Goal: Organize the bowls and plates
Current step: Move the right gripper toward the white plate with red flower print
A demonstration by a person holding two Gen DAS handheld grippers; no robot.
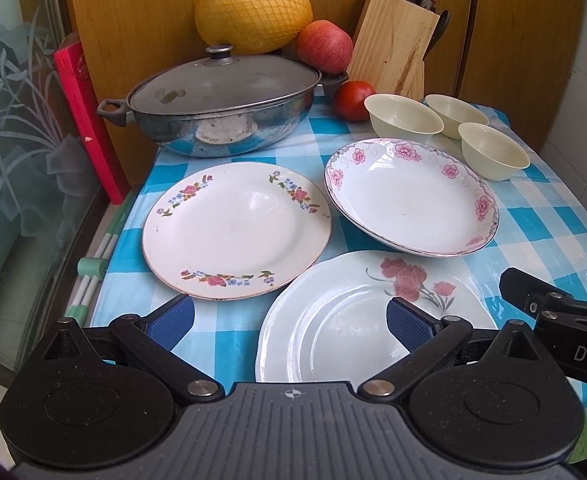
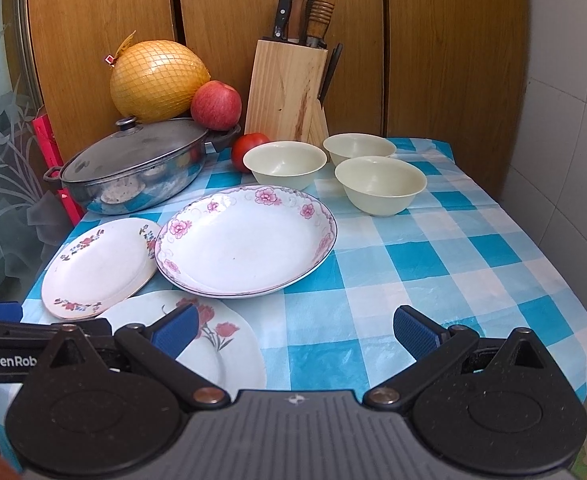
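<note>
Three plates lie on the blue checked tablecloth. A flat plate with small flower sprays (image 1: 235, 232) (image 2: 99, 266) sits at the left. A deep plate with pink blossoms (image 1: 411, 196) (image 2: 245, 240) sits beside it. A pale plate with a red carnation (image 1: 357, 320) (image 2: 229, 356) lies nearest, under both grippers' inner fingers. Three cream bowls (image 1: 403, 114) (image 1: 455, 110) (image 1: 493, 151) (image 2: 284, 164) (image 2: 358, 149) (image 2: 379, 185) stand separately behind the deep plate. My left gripper (image 1: 289, 322) is open and empty above the carnation plate's left side. My right gripper (image 2: 295, 330) is open and empty over bare cloth.
A lidded steel pan (image 1: 217, 110) (image 2: 133, 166) stands at the back left, with a netted pomelo (image 1: 253, 8), an apple (image 1: 325, 46) and a tomato (image 1: 353, 100) behind it. A wooden knife block (image 1: 393, 46) (image 2: 287, 90) stands against the wooden panels. Bare cloth (image 2: 453, 264) spreads at the right.
</note>
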